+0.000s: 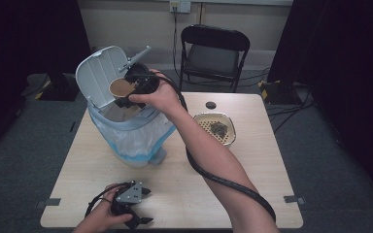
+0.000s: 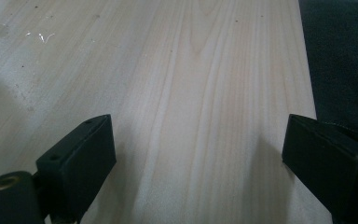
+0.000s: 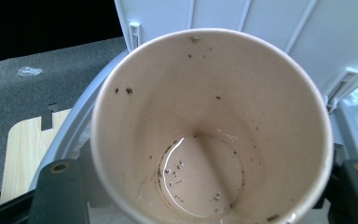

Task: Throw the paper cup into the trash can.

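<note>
Reaching toward eleven o'clock, your right hand-held gripper (image 1: pixel 135 87) clamps the paper cup (image 1: pixel 121 88) over the open bin (image 1: pixel 126 128), its jaws largely hidden behind the cup. Your left hand-held gripper (image 1: pixel 143 206) rests at six o'clock on the table (image 1: pixel 252 170), jaws apart.

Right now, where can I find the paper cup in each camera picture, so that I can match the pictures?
High view: the paper cup is upper left, held in the right gripper above the open bin, in front of the bin lid.
Left gripper view: not in it; bare table between open jaws.
Right gripper view: the cup fills the centre, seen from above into its wet bottom.
Shared landmark: the white bin lid behind the cup.
</note>
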### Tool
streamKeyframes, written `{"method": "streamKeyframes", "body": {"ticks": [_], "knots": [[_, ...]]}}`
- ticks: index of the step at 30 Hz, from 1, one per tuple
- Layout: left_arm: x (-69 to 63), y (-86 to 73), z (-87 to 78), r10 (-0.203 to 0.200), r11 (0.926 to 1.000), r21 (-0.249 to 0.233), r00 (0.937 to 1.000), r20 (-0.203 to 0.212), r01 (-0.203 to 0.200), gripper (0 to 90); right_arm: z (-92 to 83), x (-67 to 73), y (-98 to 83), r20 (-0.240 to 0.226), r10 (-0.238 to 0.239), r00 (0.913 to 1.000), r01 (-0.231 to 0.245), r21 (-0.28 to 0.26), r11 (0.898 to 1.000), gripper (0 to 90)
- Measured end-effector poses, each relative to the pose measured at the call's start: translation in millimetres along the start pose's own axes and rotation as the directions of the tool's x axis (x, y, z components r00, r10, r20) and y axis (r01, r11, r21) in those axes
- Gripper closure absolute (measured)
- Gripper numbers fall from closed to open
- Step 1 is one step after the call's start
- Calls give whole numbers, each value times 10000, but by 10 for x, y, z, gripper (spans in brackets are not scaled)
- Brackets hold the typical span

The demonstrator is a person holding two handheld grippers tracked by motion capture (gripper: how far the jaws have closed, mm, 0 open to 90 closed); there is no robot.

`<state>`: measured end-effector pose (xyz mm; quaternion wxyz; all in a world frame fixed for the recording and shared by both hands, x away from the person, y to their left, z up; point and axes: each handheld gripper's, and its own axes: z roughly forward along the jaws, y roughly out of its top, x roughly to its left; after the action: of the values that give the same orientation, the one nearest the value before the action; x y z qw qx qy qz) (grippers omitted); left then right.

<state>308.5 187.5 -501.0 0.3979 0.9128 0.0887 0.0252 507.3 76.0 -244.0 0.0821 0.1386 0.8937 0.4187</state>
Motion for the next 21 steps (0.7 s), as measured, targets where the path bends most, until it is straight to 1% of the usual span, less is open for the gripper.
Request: {"method": "streamKeyframes", "body": {"ticks": [4, 6, 7, 8, 9, 10, 11, 12, 13, 14, 15, 17, 18, 21], "knots": [[0, 0, 0, -5, 10000, -5, 10000, -1, 5, 90, 48, -16, -18, 5, 169, 9999, -169, -20, 9999, 262], [0, 0, -1, -5, 10000, 11, 10000, -3, 5, 90, 63, -29, -31, -142, 392, 9991, -393, -105, 9992, 239], [0, 0, 0, -4, 10000, -3, 10000, -2, 4, 90, 68, -31, -40, -90, 547, 9985, -548, -124, 9984, 179], [0, 0, -1, -6, 10000, 10, 10000, -4, 6, 90, 70, -30, -43, -14, 600, 9982, -600, -138, 9981, 112], [0, 0, -1, -4, 10000, 10, 10000, -5, 4, 90, 69, -32, -43, -52, 654, 9978, -654, -36, 9979, 121], [0, 0, -1, -5, 10000, 11, 10000, -6, 5, 90, 56, -28, -46, 17, 698, 9976, -698, 30, 9976, 176], [0, 0, 0, 0, 10000, -6, 10000, -2, 0, 90, 48, -24, -48, 70, 689, 9976, -689, 42, 9976, 172], [-1, 0, -1, -3, 10000, 10, 10000, -18, 3, 90, 32, -18, -54, 222, 651, 9976, -655, 171, 9977, 128], [0, 0, 0, -5, 10000, 10, 10000, -2, 5, 90, 15, -16, -64, 253, 634, 9977, -638, 163, 9978, 147], [0, 0, -1, 1, 10000, 8, 10000, -4, -1, 90, -8, -13, -78, 180, 648, 9977, -650, 115, 9978, 164], [-1, 0, -1, -1, 10000, 10, 10000, -11, 1, 90, -25, -12, -89, 154, 622, 9979, -623, 100, 9980, 137], [2, 0, -2, 27, 10000, 37, 10000, -16, -27, 90, -73, -7, -128, 166, 629, 9979, -629, -22, 9980, 151], [1, 0, -2, 13, 10000, 29, 10000, -46, -13, 90, -103, -5, -156, 182, 673, 9976, -673, -4, 9977, 140], [1, 0, -2, 19, 10000, 28, 10000, -55, -19, 90, -179, -7, -235, -26, 677, 9977, -677, -54, 9977, 145]]}}
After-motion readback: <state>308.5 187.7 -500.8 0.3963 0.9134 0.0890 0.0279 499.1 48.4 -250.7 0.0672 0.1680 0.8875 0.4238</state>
